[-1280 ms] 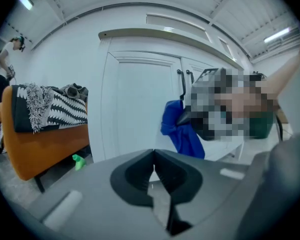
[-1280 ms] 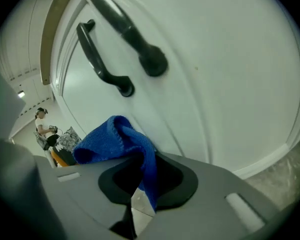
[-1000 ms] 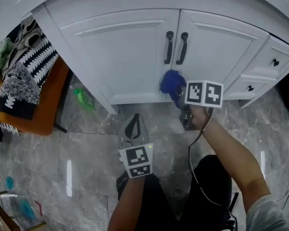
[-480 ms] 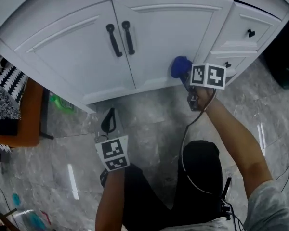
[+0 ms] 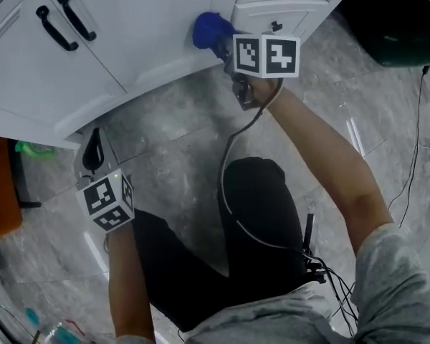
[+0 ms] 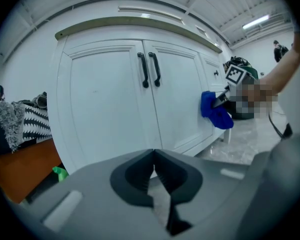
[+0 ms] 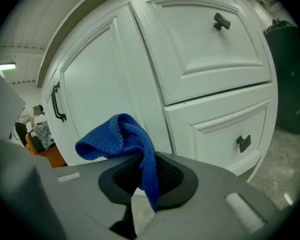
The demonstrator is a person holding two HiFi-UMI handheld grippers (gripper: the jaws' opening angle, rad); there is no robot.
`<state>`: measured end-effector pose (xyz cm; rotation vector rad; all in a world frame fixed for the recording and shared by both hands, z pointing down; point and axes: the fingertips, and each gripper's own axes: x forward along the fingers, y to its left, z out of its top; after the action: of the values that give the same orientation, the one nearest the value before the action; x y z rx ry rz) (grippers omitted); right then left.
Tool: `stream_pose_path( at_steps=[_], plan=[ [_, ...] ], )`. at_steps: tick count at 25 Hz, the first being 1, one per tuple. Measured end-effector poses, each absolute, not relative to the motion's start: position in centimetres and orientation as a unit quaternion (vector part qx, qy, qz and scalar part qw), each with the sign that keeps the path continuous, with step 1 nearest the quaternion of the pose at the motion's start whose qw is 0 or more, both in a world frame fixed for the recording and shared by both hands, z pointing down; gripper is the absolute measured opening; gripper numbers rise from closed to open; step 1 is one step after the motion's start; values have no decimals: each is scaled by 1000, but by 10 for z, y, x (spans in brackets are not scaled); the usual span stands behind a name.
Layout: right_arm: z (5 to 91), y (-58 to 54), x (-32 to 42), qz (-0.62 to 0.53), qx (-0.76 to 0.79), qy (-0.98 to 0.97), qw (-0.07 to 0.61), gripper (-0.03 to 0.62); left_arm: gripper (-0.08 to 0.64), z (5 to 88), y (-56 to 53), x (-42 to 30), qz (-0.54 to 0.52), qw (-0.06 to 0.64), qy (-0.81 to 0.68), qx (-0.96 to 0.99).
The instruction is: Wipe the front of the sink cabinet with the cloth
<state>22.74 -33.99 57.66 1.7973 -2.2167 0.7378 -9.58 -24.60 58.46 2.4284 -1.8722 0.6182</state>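
The right tongs [image 5: 223, 45] pinch a blue cloth [image 5: 210, 29] between their tips. In the right gripper view the cloth [image 7: 122, 141] bunches above the right tongs [image 7: 145, 176] and 1 corner hangs down between them. In the head view the cloth sits toward 12 o'clock, against the white sink cabinet [image 5: 150, 27], low on the right-hand door, close to the upright strip between that door and the drawers. The left gripper view shows the cloth [image 6: 215, 113] at 3 o'clock, at that same door edge.

The 2 black door handles [image 5: 64, 20] stand well apart from the cloth, toward 10 o'clock in the head view. The right gripper view shows 2 drawer fronts, each with a dark knob [image 7: 243, 142], at 3 o'clock of the cloth.

The left tongs [image 5: 93, 153] are pressed together with nothing between them, as the left gripper view [image 6: 154, 156] shows. They hang low over the grey marbled floor [image 5: 179, 135], at 8 o'clock in the head view, clear of the cabinet. A green bottle [image 5: 32, 149] lies on the floor at 9 o'clock of them.
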Motion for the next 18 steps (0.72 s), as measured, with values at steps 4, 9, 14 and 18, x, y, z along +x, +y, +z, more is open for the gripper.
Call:
stream_pose_path(
  at_steps=[4,9,14,18],
  plan=[
    [564,-330,217,241,586,-772,58,57,11,585,-249,-86,195,-1,-588,785],
    [530,-308,197,160,583,-792,85,58,11,556,-226,-79,167,11,-575,801],
    [469,-259,182,124,562,-811,107,59,11,474,-190,-71,169,15,-557,813],
    [400,-219,183,118,552,-815,126,60,11,389,-167,-60,173,19,-537,825]
  ],
)
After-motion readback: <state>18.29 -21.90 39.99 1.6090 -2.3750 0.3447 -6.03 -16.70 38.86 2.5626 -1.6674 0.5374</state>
